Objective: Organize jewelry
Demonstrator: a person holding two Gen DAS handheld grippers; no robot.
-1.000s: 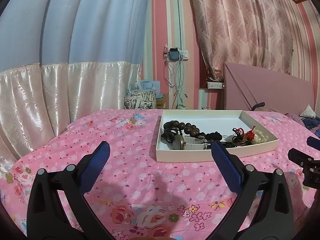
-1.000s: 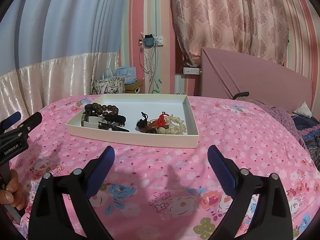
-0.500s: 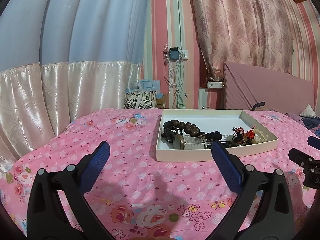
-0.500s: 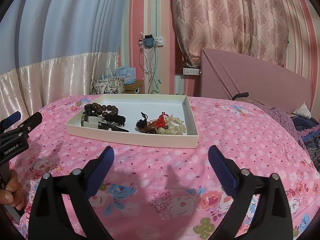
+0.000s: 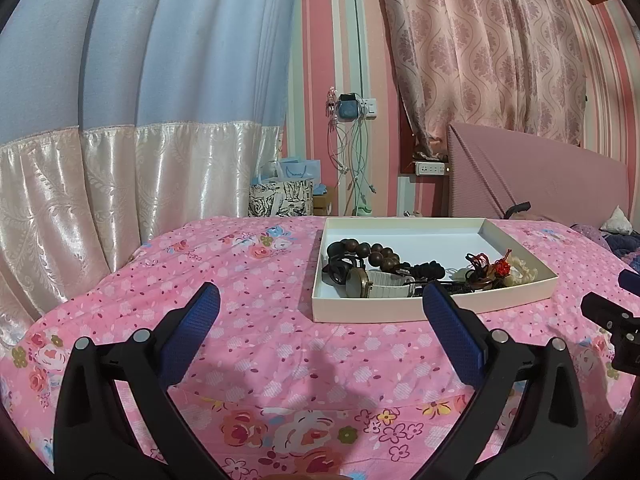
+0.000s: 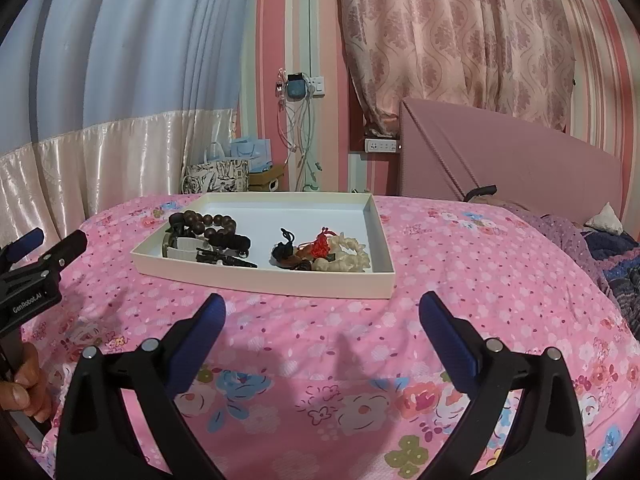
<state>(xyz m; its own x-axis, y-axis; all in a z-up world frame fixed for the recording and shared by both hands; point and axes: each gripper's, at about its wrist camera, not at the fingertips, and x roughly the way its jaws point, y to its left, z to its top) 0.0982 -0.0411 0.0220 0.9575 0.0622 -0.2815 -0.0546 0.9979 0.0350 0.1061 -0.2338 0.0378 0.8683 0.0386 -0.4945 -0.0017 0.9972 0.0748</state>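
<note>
A shallow white tray [image 5: 400,314] [image 6: 260,280] lies on the pink floral bed cover. It holds a brown bead bracelet [image 5: 372,254] [image 6: 218,224], a white-strapped watch [image 5: 380,284] [image 6: 182,246], a black cord piece [image 6: 286,250], a red knot charm [image 5: 502,267] [image 6: 320,246] and a cream bead bracelet [image 6: 348,258]. My left gripper [image 5: 320,314] is open and empty, short of the tray's near left corner. My right gripper [image 6: 322,314] is open and empty, just short of the tray's near edge. Each gripper shows at the edge of the other's view.
The pink bed cover [image 5: 240,264] drops off at the left and far sides. Gift bags [image 5: 282,196] stand beyond the bed by the curtain. A pink headboard [image 6: 500,160] and dark bedding [image 6: 616,256] lie to the right.
Both grippers have barely moved; the right one has crept slightly towards the tray. Nothing in the tray has moved.
</note>
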